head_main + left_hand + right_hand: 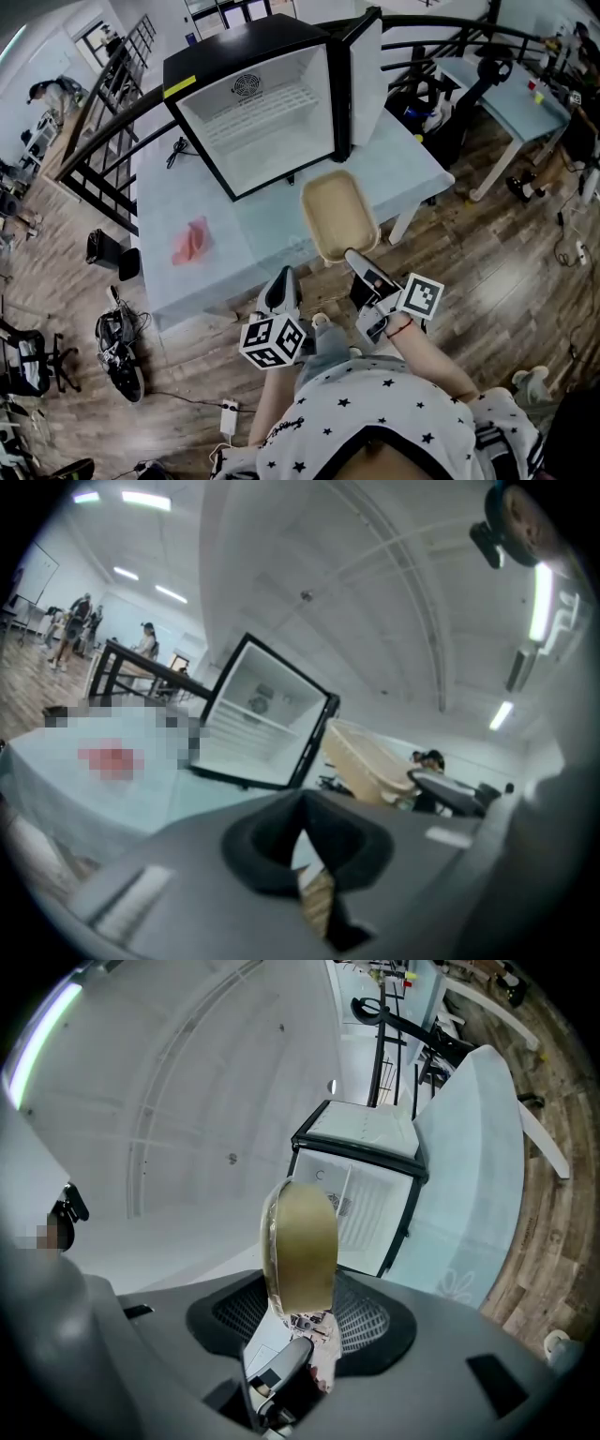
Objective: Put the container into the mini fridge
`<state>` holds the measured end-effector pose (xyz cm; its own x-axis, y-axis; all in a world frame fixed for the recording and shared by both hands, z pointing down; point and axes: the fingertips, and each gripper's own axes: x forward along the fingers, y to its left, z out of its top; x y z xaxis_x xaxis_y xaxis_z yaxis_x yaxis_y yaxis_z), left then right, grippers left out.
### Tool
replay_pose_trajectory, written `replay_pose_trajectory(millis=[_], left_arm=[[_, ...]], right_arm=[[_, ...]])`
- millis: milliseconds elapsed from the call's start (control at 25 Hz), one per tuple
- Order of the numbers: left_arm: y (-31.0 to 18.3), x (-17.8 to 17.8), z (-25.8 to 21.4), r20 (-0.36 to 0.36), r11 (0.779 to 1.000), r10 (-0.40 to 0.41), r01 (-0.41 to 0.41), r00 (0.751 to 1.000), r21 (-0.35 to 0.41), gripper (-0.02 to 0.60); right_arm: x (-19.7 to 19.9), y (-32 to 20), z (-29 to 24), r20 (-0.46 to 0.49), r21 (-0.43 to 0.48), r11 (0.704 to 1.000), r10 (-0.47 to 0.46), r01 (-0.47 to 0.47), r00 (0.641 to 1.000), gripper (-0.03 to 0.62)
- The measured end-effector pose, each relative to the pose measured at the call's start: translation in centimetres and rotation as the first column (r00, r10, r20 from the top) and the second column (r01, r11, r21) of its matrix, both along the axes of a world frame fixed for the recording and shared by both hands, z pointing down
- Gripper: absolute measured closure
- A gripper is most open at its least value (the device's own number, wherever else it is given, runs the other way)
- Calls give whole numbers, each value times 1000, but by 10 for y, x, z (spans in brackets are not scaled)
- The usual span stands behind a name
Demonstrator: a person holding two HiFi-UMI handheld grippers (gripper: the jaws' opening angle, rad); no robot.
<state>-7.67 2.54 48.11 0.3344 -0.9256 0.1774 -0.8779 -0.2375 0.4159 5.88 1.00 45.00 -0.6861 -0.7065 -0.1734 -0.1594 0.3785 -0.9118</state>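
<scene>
An open mini fridge (258, 112) stands on a pale tabletop (234, 253), its door (366, 75) swung wide on the right and a wire shelf splitting the white interior. Just in front of the fridge's opening, a shallow beige container (337, 214) hangs in the air, pinched at its near rim alone by the right hand-held gripper (354, 258), whose jaws are clamped on that thin wall. With the whole tray jutting out beyond a one-edge grip, it is likely to sag or twist loose as it travels toward the fridge. Its far rim could also catch the fridge's lower frame, the shelf or the open door, and a knock there could lever it out of the jaws. The left hand-held gripper (284, 277) hangs farther from the fridge, near the tabletop's edge, jaws together on nothing, so it lends no second support. A small pink object (192, 242) lies left of the fridge's front, well clear of the likely path.
</scene>
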Motion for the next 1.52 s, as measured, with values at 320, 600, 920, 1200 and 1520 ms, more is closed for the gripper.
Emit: replay_pose_trajectory(millis=[320, 600, 920, 1200, 1520], left_arm=[[-41, -11, 6, -3, 1000, -4, 4, 1000, -8, 575], [-95, -23, 7, -17, 1000, 3, -4, 1000, -15, 575], [-154, -40, -4, -11, 999, 40, -40, 999, -16, 575], [-194, -59, -7, 9, 998, 62, -62, 998, -15, 575], [-220, -78, -4, 17, 998, 64, -63, 998, -20, 575]], right_arm=[[-11, -42, 2, 12, -15, 1000, -11, 11, 1000, 375], [-25, -96, -2, 5, -11, 1000, -18, 18, 1000, 375], [-50, -156, -13, 13, -22, 1000, -5, 5, 1000, 375], [-72, -199, -23, 19, -23, 1000, -1, 2, 1000, 375], [-90, -245, -27, 36, -36, 999, 0, 1, 999, 375]])
